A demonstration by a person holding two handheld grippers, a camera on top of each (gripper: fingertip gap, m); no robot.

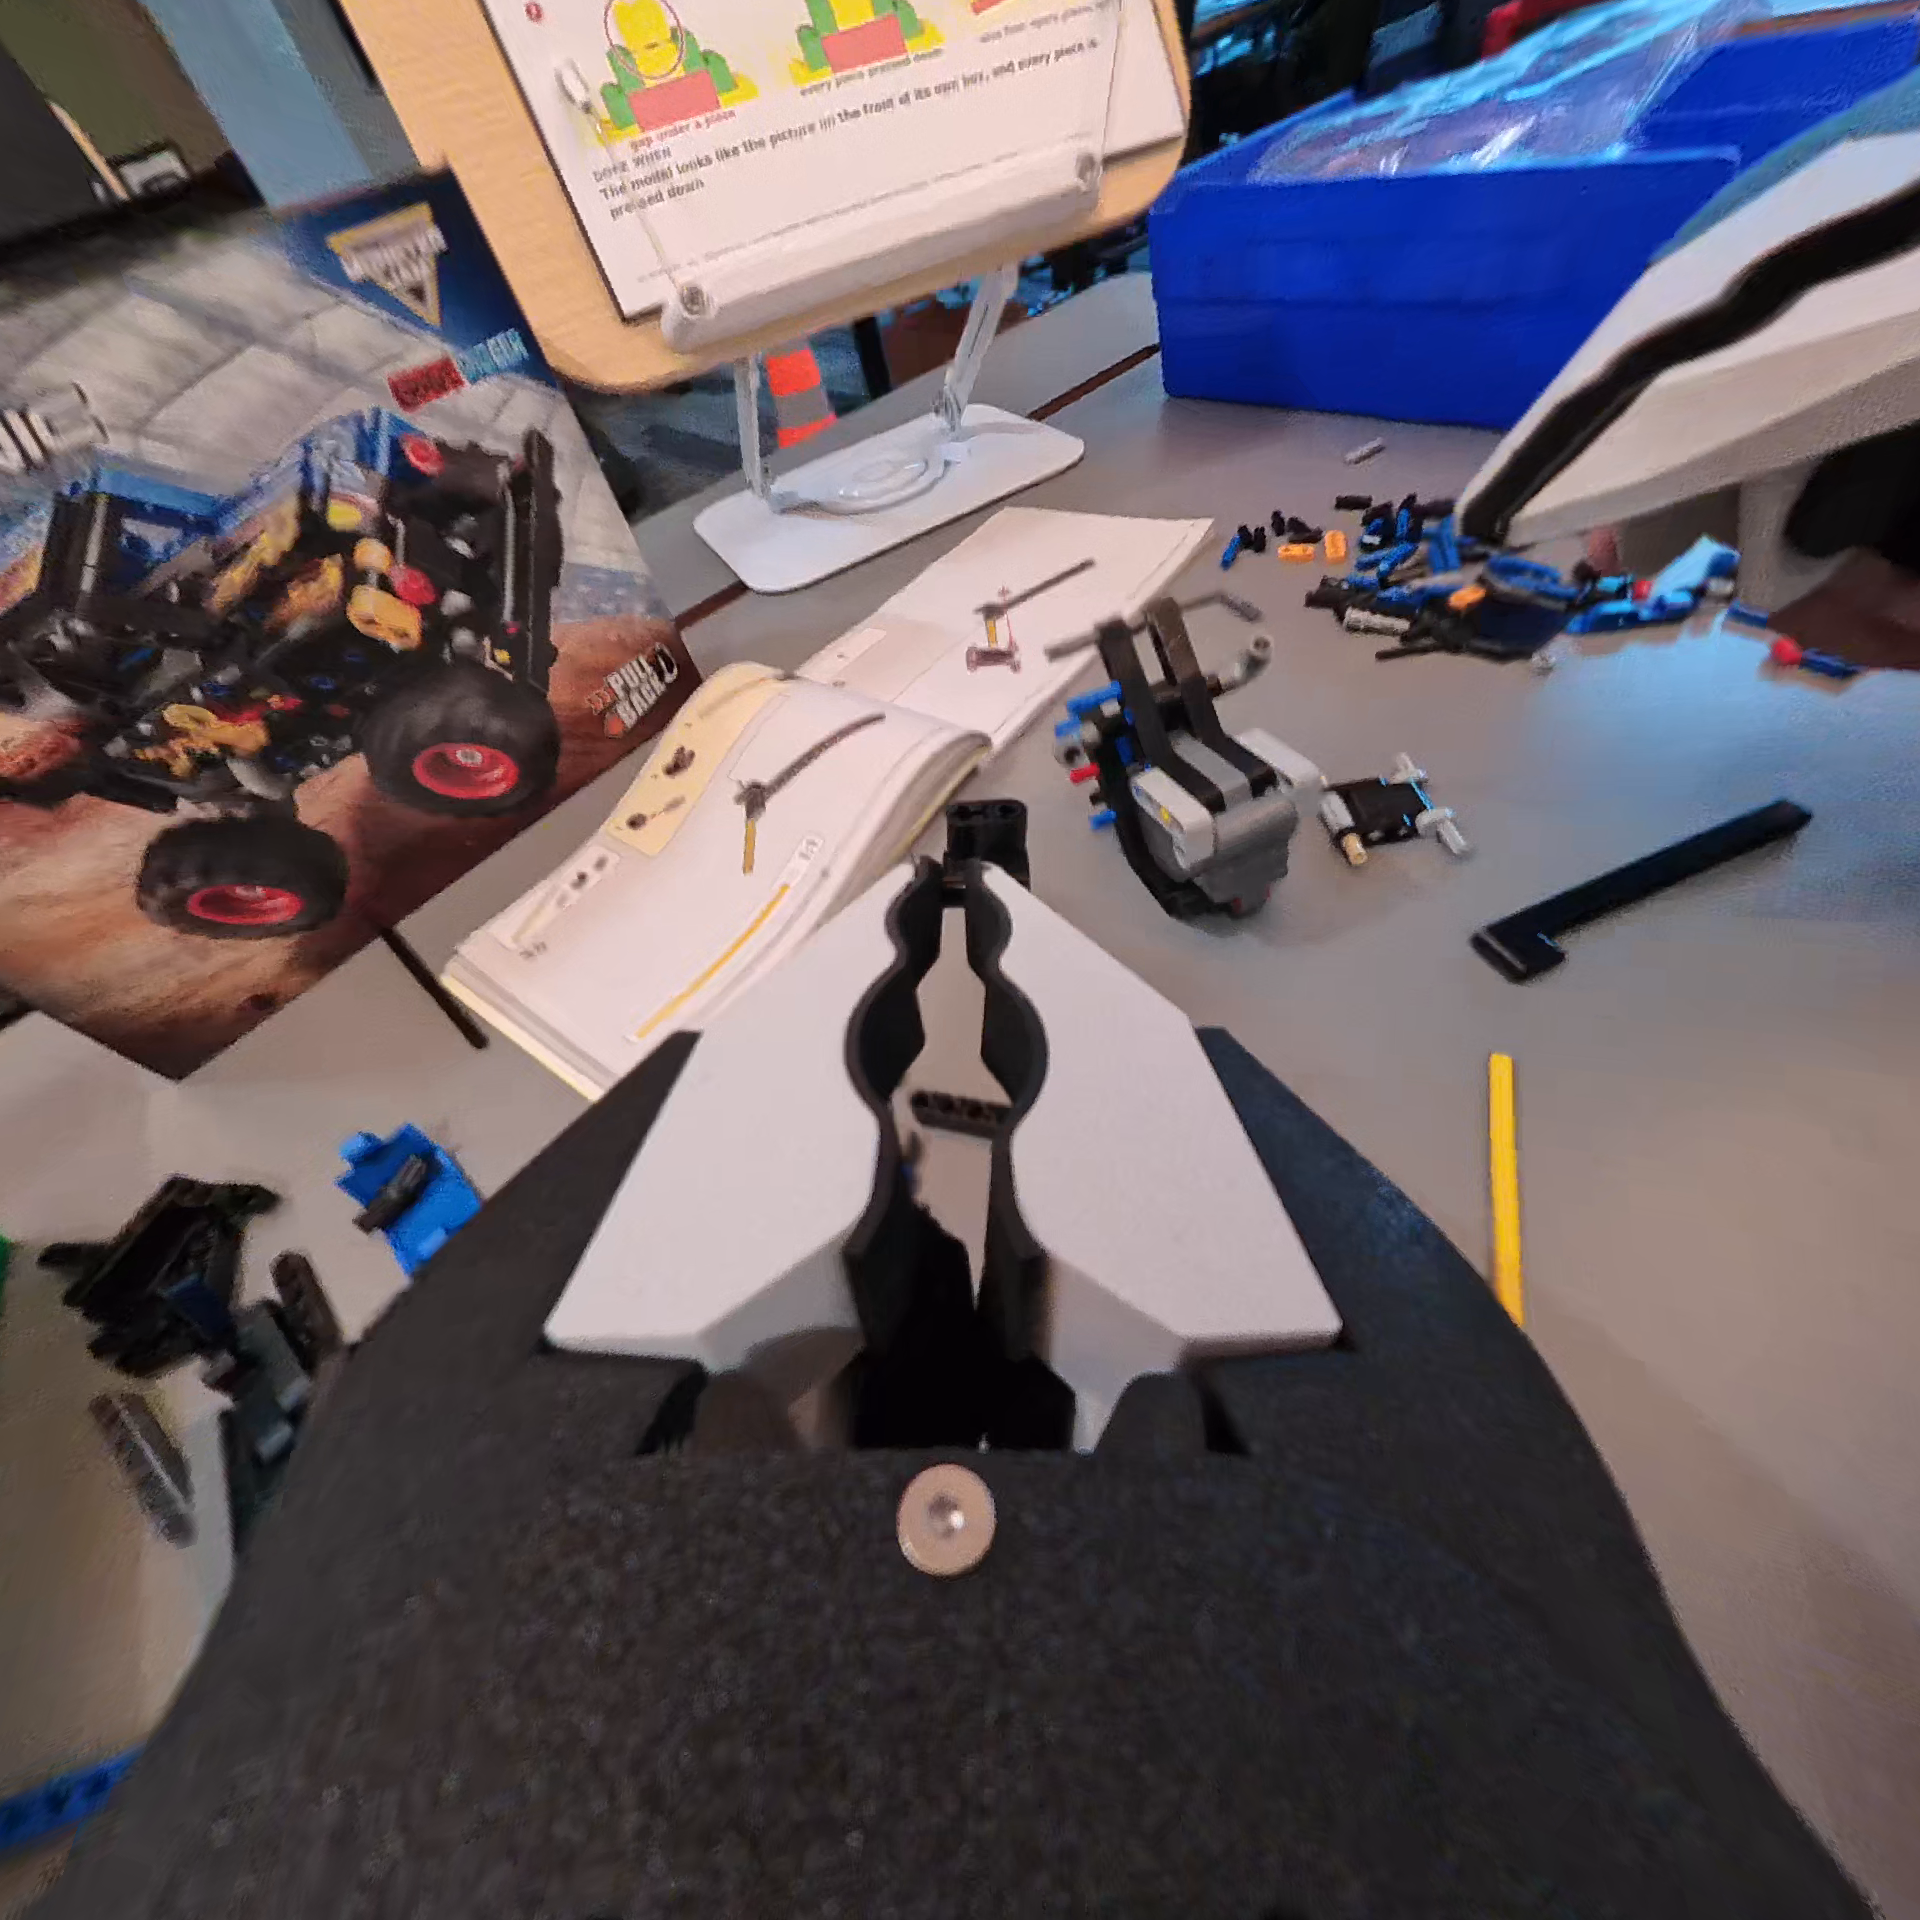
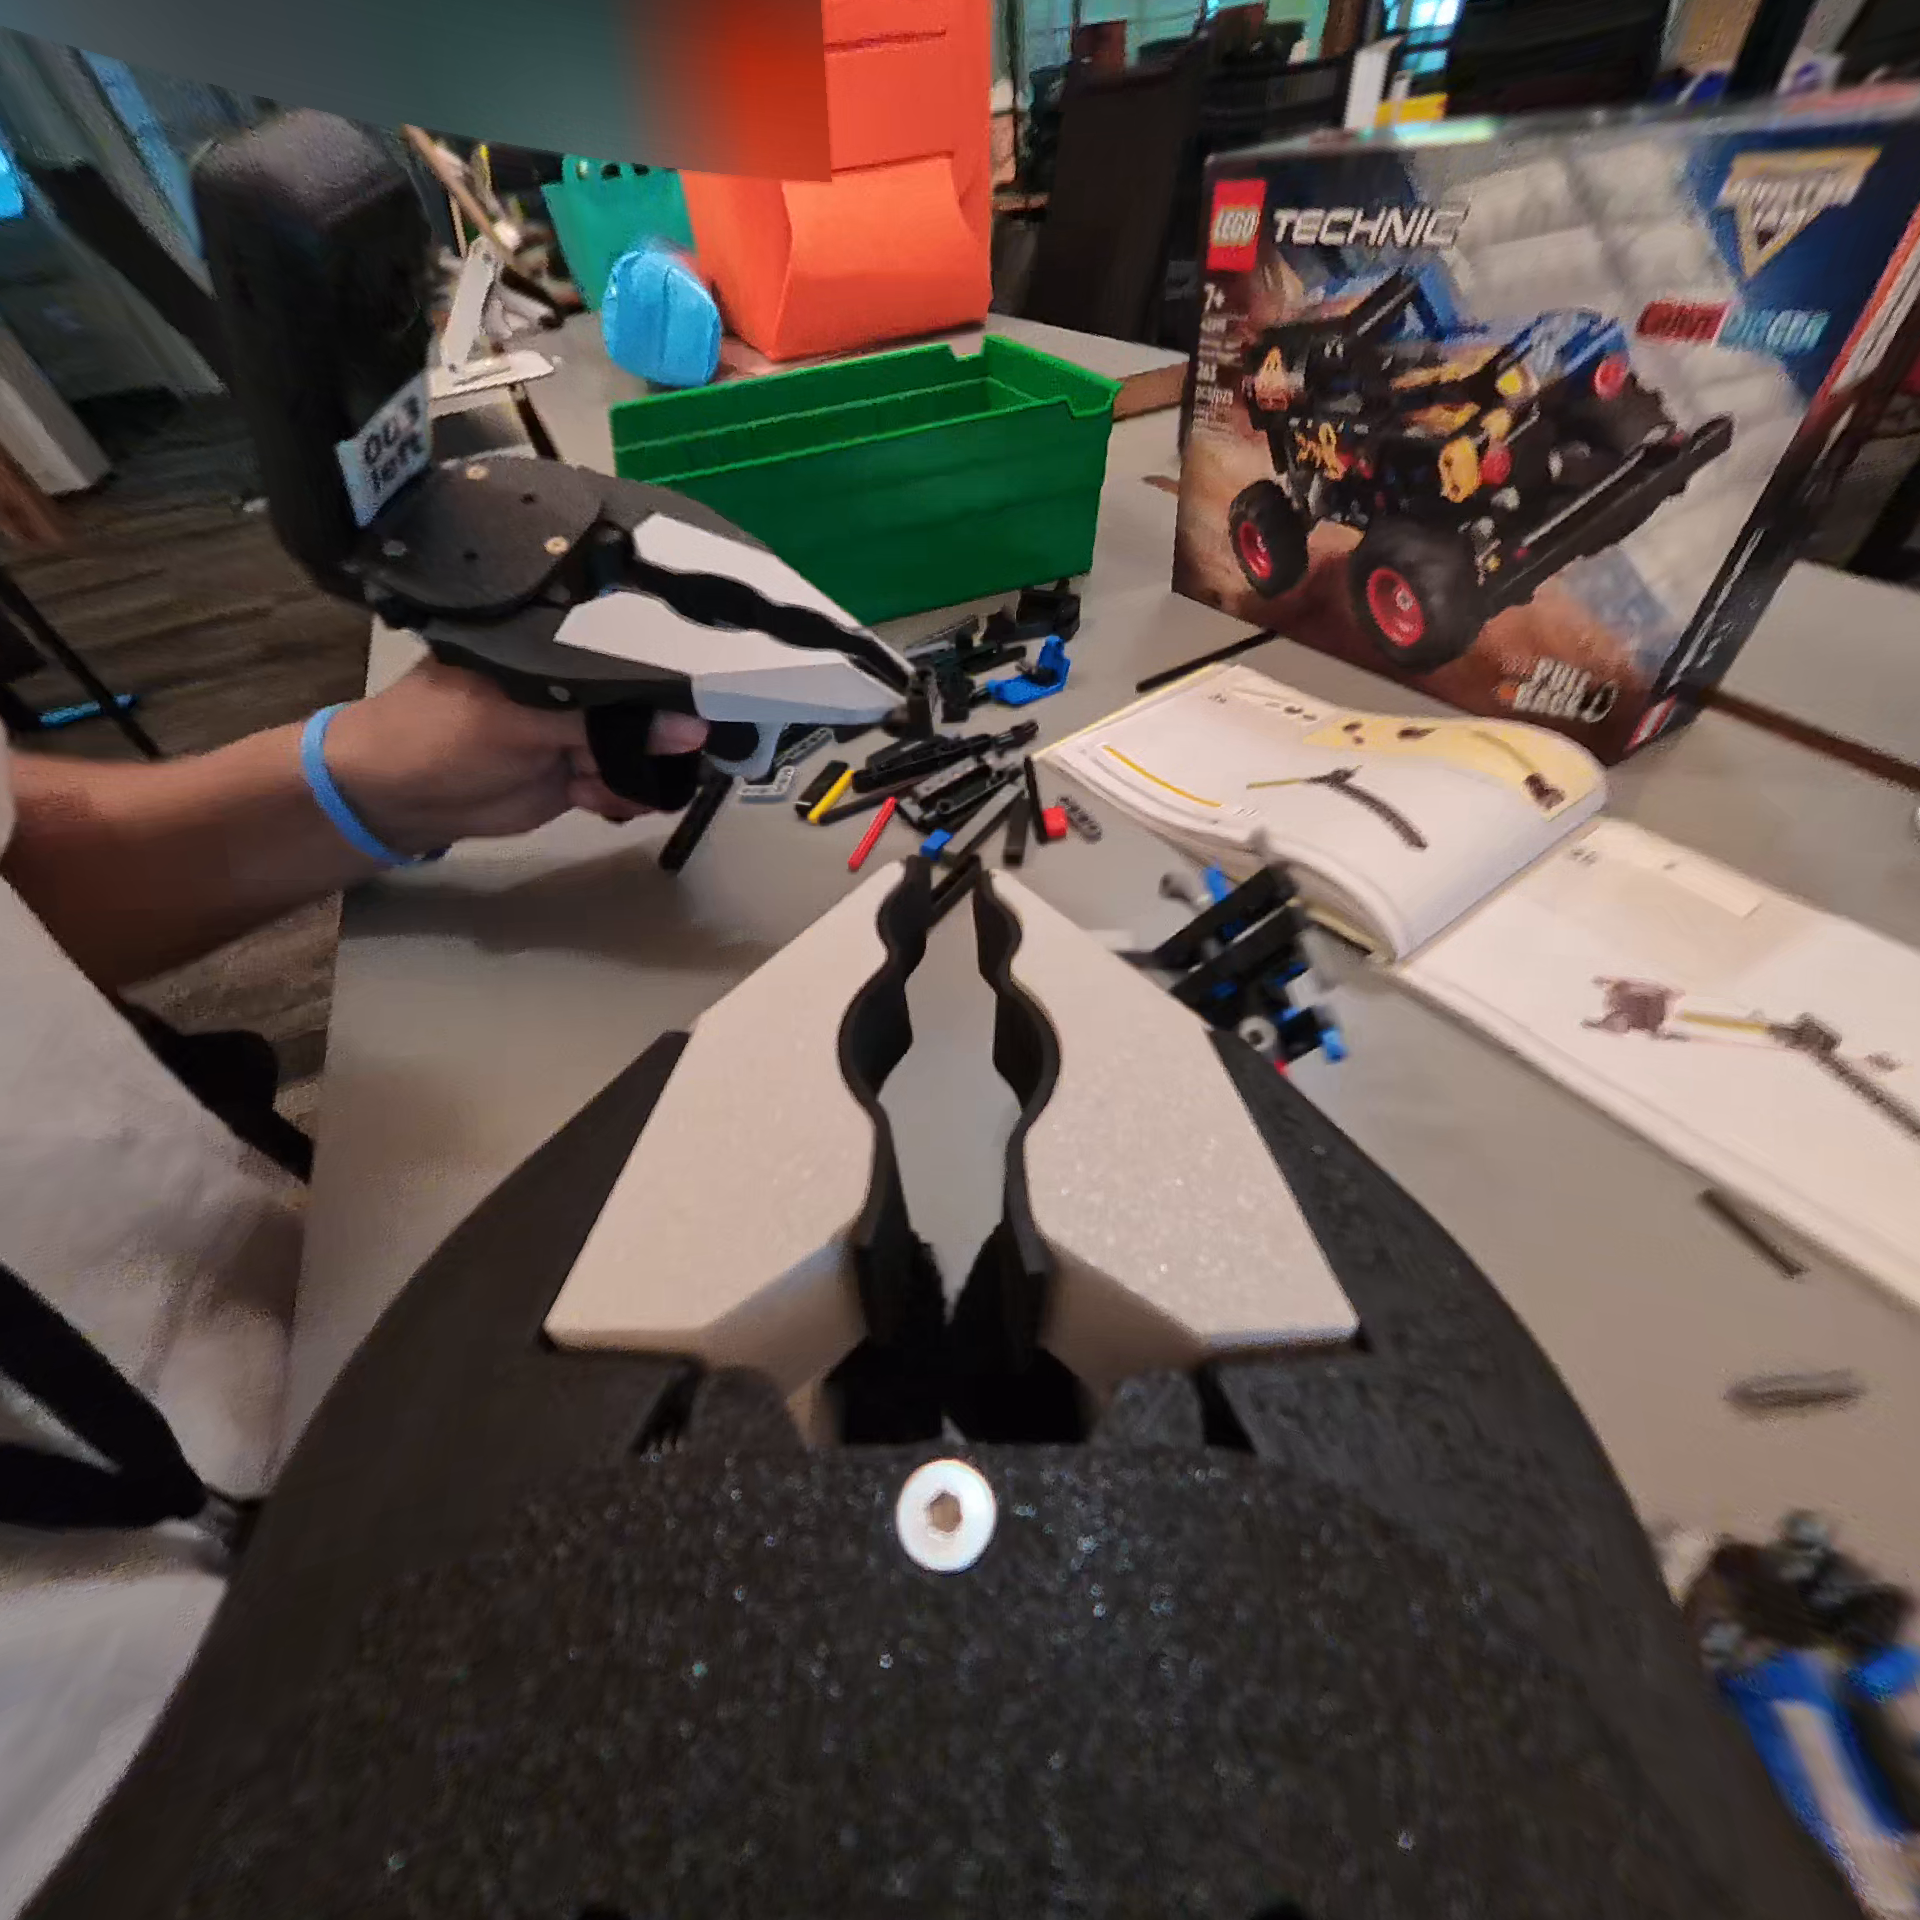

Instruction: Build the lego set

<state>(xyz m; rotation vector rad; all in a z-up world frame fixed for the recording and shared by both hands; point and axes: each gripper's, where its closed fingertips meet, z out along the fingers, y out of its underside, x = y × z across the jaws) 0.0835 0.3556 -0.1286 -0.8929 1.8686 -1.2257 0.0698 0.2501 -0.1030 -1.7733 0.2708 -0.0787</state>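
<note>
Left gripper (image 1: 964,868), centre of its frame, pinches a small black connector piece (image 1: 985,831) at the very tips, so it should be carried level toward the half-built chassis (image 1: 1179,769) lying just right of the open instruction booklet (image 1: 790,790). Right gripper (image 2: 948,883) sits nearly pressed together around a thin black beam (image 2: 954,878), though blur leaves that grip uncertain.

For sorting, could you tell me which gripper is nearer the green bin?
Left: the left gripper is just before the green bin; the right gripper is farther back.
</note>
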